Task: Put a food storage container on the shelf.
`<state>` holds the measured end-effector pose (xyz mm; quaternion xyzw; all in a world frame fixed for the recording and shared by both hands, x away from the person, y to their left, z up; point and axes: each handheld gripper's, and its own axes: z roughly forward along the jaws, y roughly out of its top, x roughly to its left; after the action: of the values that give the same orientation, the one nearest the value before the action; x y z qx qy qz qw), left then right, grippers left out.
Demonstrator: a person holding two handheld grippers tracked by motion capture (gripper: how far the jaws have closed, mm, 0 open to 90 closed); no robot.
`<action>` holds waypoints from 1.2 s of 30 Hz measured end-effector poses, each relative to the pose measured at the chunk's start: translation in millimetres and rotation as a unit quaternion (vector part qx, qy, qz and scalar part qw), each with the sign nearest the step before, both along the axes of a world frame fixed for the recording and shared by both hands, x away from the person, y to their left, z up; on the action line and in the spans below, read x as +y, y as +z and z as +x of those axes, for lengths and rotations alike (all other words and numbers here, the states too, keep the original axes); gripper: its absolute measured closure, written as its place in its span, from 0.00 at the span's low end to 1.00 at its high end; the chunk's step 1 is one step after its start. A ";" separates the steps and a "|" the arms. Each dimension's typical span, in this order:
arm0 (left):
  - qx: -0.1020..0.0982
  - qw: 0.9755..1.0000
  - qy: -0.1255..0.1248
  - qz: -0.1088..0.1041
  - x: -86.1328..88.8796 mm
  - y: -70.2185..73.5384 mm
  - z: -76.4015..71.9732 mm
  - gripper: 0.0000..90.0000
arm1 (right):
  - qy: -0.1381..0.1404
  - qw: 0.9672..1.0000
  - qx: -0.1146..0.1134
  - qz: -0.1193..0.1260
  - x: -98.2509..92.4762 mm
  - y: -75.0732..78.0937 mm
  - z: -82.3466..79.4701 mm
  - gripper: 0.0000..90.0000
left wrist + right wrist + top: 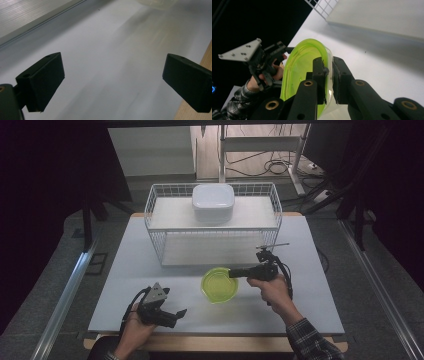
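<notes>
Lime-green translucent plastic bowl (219,284), near-centre tabletop (120,270): your right gripper (329,75) has its jaws clenched on the rim. Left gripper (175,316) idles, released. Grasp done; placement remains, probably into the white wire basket (155,227).

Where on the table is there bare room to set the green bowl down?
Bare table lies left of the green bowl, between the wire basket and the left claw. Another patch lies right of the right claw, toward the table's right edge. It is crowded between bowl and basket front.
</notes>
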<state>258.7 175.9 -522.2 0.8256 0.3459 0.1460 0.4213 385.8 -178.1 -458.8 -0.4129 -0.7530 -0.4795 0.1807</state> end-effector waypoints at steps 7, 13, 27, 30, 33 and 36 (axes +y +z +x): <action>0.000 1.000 0.000 -0.002 0.5 -0.1 0.2 0.04 | -0.008 1.000 -0.010 0.014 -3.8 18.5 -0.7 0.90; 0.001 1.000 0.000 -0.002 0.6 -0.2 0.3 0.04 | -0.014 0.999 -0.024 0.024 -5.4 37.4 0.3 0.90; 0.002 1.000 0.000 -0.004 1.2 -0.9 1.1 0.04 | -0.026 0.997 -0.053 0.052 -6.3 82.2 8.1 0.91; 0.003 1.000 -0.001 -0.005 0.8 -1.4 1.1 0.04 | -0.029 0.996 -0.058 0.054 -5.1 90.9 11.2 0.91; 0.004 1.000 -0.002 -0.005 0.5 -1.7 1.2 0.04 | -0.031 0.996 -0.063 0.059 -3.8 99.5 15.1 0.90; 0.004 1.000 -0.002 -0.006 0.5 -1.8 1.3 0.04 | -0.036 0.995 -0.069 0.065 -2.5 107.3 18.2 0.91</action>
<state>260.0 176.4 -524.0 0.8240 0.3473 0.1395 0.4253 404.0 -180.6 -351.5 -0.3930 -0.7156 -0.5608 0.1378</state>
